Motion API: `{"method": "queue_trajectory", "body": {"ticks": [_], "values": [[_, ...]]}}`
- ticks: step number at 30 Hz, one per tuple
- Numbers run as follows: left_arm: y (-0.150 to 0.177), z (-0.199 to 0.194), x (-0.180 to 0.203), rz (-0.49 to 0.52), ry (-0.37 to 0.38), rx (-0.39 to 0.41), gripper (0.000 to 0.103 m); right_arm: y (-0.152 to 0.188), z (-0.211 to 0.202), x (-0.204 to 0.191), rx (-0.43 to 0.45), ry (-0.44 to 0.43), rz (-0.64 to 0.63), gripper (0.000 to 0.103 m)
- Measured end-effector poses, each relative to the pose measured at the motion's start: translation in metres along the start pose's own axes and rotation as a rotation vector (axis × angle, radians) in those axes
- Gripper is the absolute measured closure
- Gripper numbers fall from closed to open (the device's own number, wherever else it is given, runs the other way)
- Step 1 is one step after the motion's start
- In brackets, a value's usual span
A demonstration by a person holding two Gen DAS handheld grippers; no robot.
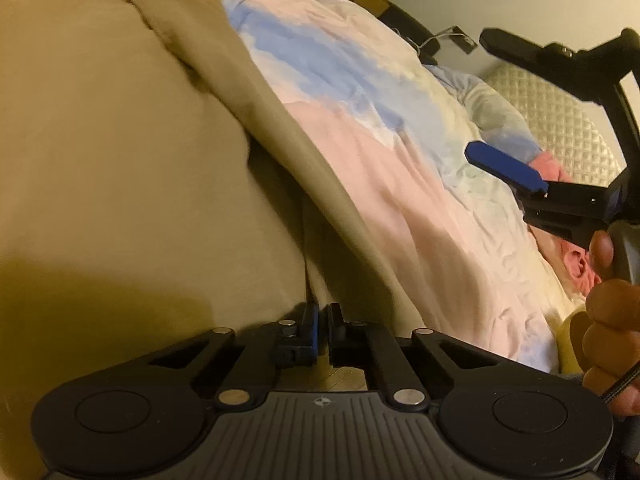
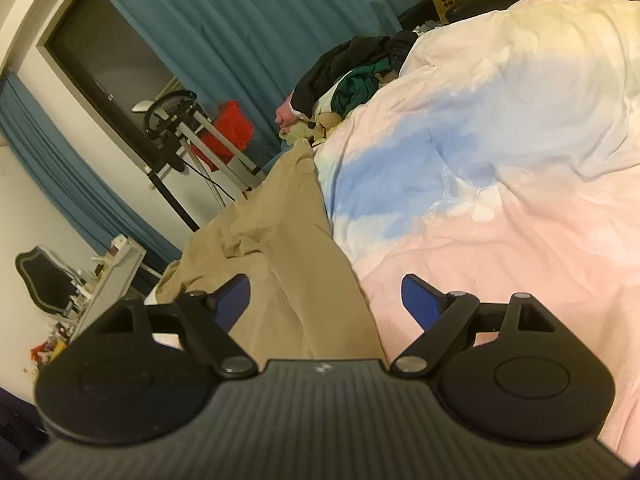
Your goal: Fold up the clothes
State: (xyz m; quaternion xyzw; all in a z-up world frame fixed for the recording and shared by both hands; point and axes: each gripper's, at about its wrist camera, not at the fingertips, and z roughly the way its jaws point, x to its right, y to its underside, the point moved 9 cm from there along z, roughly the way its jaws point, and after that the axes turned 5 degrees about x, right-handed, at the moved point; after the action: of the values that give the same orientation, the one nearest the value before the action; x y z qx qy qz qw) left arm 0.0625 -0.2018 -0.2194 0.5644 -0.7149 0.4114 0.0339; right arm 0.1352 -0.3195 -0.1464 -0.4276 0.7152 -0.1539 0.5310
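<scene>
Tan garment point(image 1: 120, 140) in left hand-held gripper point(image 1: 322, 314)

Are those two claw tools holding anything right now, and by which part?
The left gripper is shut on the tan garment, pinching a fold at its near edge. The right gripper is open above the same cloth, holding nothing.

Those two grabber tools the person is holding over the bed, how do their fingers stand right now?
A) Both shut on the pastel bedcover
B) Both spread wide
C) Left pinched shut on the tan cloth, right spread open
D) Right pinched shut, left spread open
C: the left gripper has its fingers together on an edge of the tan garment, while the right gripper has its fingers wide apart above that cloth.
</scene>
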Motion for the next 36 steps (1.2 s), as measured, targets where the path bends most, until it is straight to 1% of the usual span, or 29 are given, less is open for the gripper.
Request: {"method": "queue_trajectory", "body": {"ticks": [2, 5, 9, 11, 13, 15, 17, 21, 24, 27, 29, 30, 32, 33, 34, 36], "values": [[0.0, -0.006, -0.001, -0.001, -0.013, 0.014, 0.099, 0.001, 0.0, 0.001, -0.004, 0.005, 0.0, 0.018], [-0.002, -0.026, -0.001, -0.026, -0.017, 0.039, 0.099, 0.002, 0.0, 0.003, -0.009, 0.013, 0.008, 0.018], [-0.008, -0.07, 0.004, -0.079, 0.004, 0.081, 0.1, 0.005, 0.0, 0.004, -0.025, 0.016, 0.01, 0.018], [-0.009, -0.095, 0.009, -0.093, 0.002, 0.111, 0.1, 0.008, 0.0, 0.002, -0.035, 0.015, -0.002, 0.018], [-0.009, -0.119, 0.01, -0.101, -0.018, 0.143, 0.1, 0.012, 0.002, -0.001, -0.05, 0.017, -0.018, 0.018], [-0.006, -0.137, 0.008, -0.096, -0.065, 0.173, 0.1, 0.016, 0.005, -0.003, -0.067, 0.021, -0.028, 0.018], [-0.001, -0.146, 0.001, -0.109, -0.117, 0.176, 0.1, 0.022, 0.008, -0.004, -0.088, 0.028, -0.036, 0.018], [0.011, -0.138, -0.014, -0.09, -0.261, 0.135, 0.1, 0.034, 0.013, -0.006, -0.132, 0.046, -0.052, 0.019], [0.016, -0.126, -0.023, -0.091, -0.31, 0.096, 0.099, 0.039, 0.014, -0.01, -0.139, 0.07, -0.112, 0.019], [0.015, -0.127, -0.025, -0.075, -0.325, 0.104, 0.099, 0.04, 0.013, -0.018, -0.12, 0.075, -0.171, 0.019], [0.014, -0.133, -0.025, -0.069, -0.32, 0.113, 0.092, 0.038, 0.01, -0.024, -0.098, 0.062, -0.194, 0.019], [0.012, -0.137, -0.025, -0.057, -0.325, 0.124, 0.085, 0.037, 0.008, -0.028, -0.08, 0.054, -0.202, 0.02], [0.009, -0.145, -0.025, -0.034, -0.333, 0.146, 0.071, 0.033, 0.002, -0.034, -0.043, 0.038, -0.215, 0.02], [0.006, -0.149, -0.023, -0.022, -0.333, 0.16, 0.058, 0.031, -0.001, -0.037, -0.024, 0.03, -0.22, 0.02], [0.003, -0.152, -0.022, -0.009, -0.336, 0.174, 0.049, 0.028, -0.004, -0.039, -0.004, 0.025, -0.222, 0.02], [-0.006, -0.162, -0.017, 0.039, -0.359, 0.213, 0.045, 0.023, -0.009, -0.043, 0.041, 0.019, -0.227, 0.02]]}}
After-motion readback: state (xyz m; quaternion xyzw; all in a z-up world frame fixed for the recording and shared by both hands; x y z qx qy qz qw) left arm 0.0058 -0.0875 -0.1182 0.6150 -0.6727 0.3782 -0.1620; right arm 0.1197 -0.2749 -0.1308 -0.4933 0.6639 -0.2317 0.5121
